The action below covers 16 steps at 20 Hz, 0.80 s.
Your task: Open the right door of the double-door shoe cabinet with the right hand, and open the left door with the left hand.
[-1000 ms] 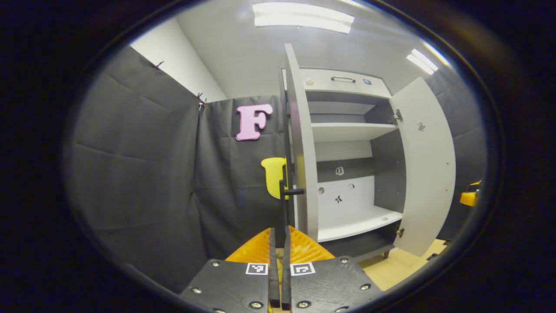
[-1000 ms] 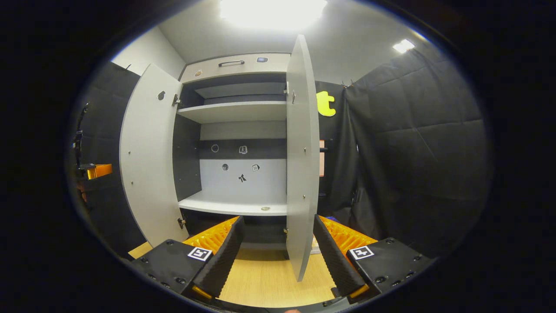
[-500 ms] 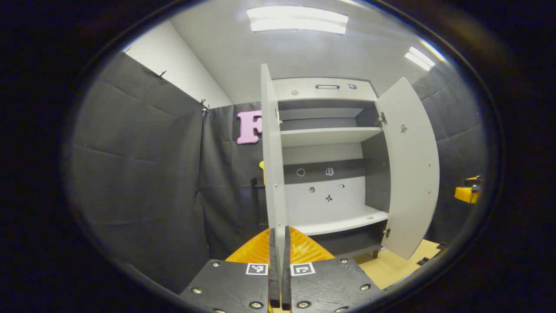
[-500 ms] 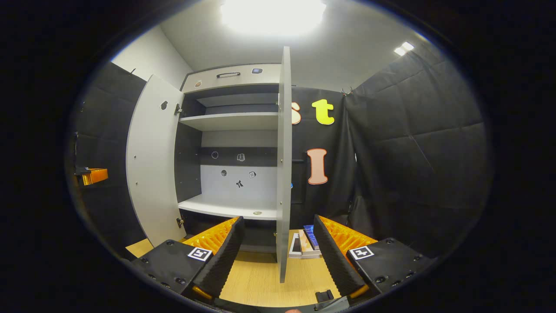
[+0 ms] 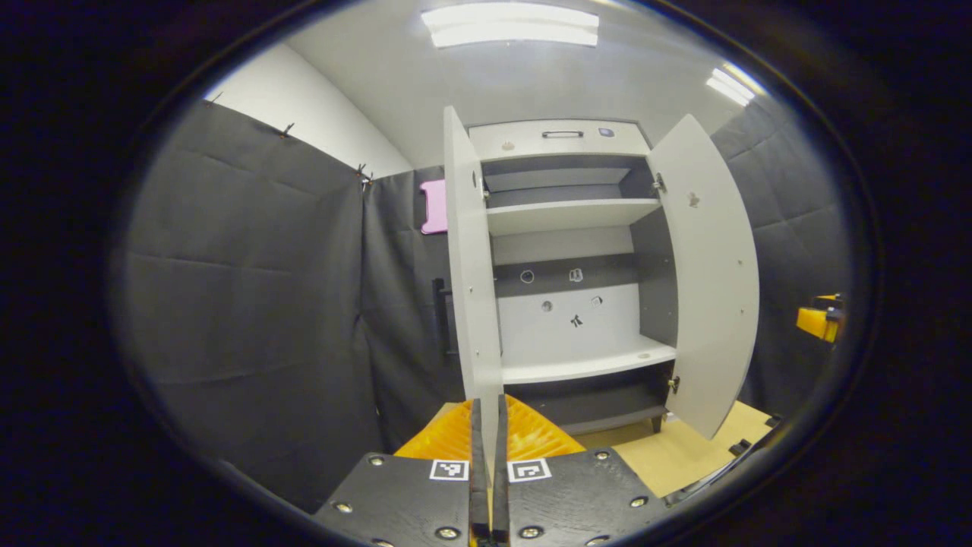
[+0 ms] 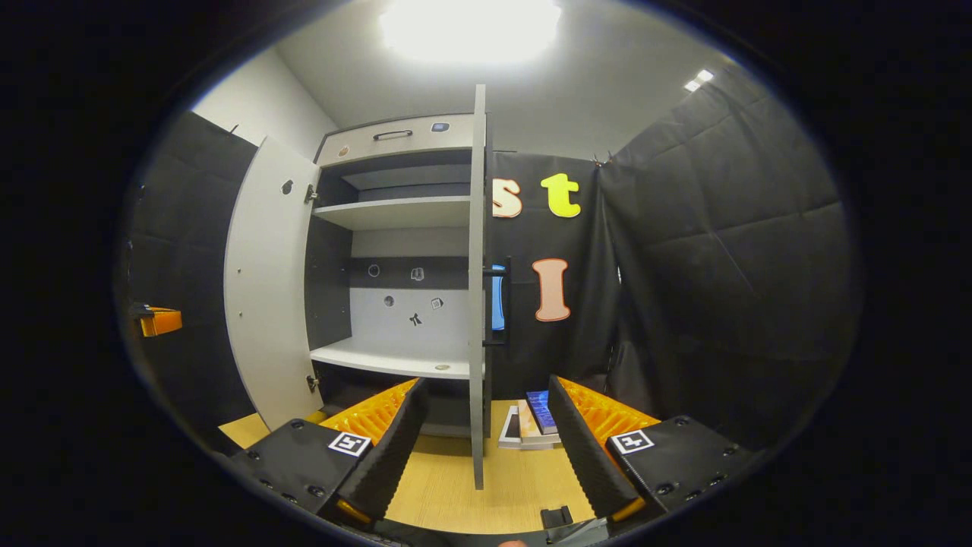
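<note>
The white shoe cabinet [image 5: 562,140] stands with both doors swung out. In the left gripper view the left door [image 5: 471,266] hangs just beyond my left gripper [image 5: 486,406], whose fingers are shut side by side with nothing gripped; its black handle [image 5: 439,315] is on the outer face. The right door [image 5: 710,266] is wide open, with the right gripper [image 5: 816,323] beyond it. In the right gripper view the right door [image 6: 477,266] is edge-on, its handle [image 6: 507,300] to the right. My right gripper [image 6: 486,384] is open, short of the door. The left gripper [image 6: 156,320] shows far left.
White shelves [image 5: 585,368] show inside the cabinet. A few flat boxes [image 6: 531,422] lie on the wooden floor [image 6: 448,486] to the right of the cabinet's foot. Black cloth walls [image 5: 250,289] close in on both sides.
My left gripper has drawn back from the left door's handle, and that door now stands wider. The right door has swung further out to edge-on, uncovering its handle and the boxes.
</note>
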### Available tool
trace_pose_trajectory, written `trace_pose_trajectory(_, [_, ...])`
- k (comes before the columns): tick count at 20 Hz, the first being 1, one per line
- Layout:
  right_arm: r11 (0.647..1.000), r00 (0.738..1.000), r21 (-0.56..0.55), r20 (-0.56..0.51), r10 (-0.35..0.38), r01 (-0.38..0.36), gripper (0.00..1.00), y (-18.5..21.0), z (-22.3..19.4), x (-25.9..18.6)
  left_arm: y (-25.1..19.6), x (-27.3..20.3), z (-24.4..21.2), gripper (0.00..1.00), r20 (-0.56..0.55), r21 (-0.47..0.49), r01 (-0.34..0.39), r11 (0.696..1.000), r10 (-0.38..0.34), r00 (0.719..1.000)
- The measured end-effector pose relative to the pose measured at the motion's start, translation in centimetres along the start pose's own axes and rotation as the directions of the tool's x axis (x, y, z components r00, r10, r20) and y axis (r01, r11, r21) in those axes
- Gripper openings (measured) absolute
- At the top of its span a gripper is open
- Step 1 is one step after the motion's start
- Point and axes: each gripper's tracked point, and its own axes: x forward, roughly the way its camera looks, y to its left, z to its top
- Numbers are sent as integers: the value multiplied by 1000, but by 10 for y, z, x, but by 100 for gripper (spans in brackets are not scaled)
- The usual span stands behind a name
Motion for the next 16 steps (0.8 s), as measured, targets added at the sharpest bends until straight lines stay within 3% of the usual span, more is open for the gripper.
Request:
trace_pose_trajectory(2, [1000,1000,8,13,7,-7,94,6,6,-2,5,1,-6,6,-13,-8,-6,1000,6,1000])
trace_pose_trajectory(5, [1000,1000,-19,30,-4,5,99,9,13,-5,16,0,-12,6,-23,-20,-21,1000,20,1000])
trace_pose_trajectory(8, [1000,999,-9,48,-7,7,94,18,18,-9,26,2,-21,40,-49,-10,-32,999,32,998])
trace_pose_trajectory(9, [1000,999,-10,51,-9,9,99,19,19,-10,28,3,-21,41,-48,-5,-38,999,38,998])
trace_pose_trajectory(12, [1000,998,-15,58,-18,19,94,22,22,-12,37,0,-17,89,-17,-3,-73,997,73,997])
trace_pose_trajectory(16, [999,997,-11,71,-30,30,99,27,26,-13,39,2,-16,89,-2,-6,-69,998,68,998])
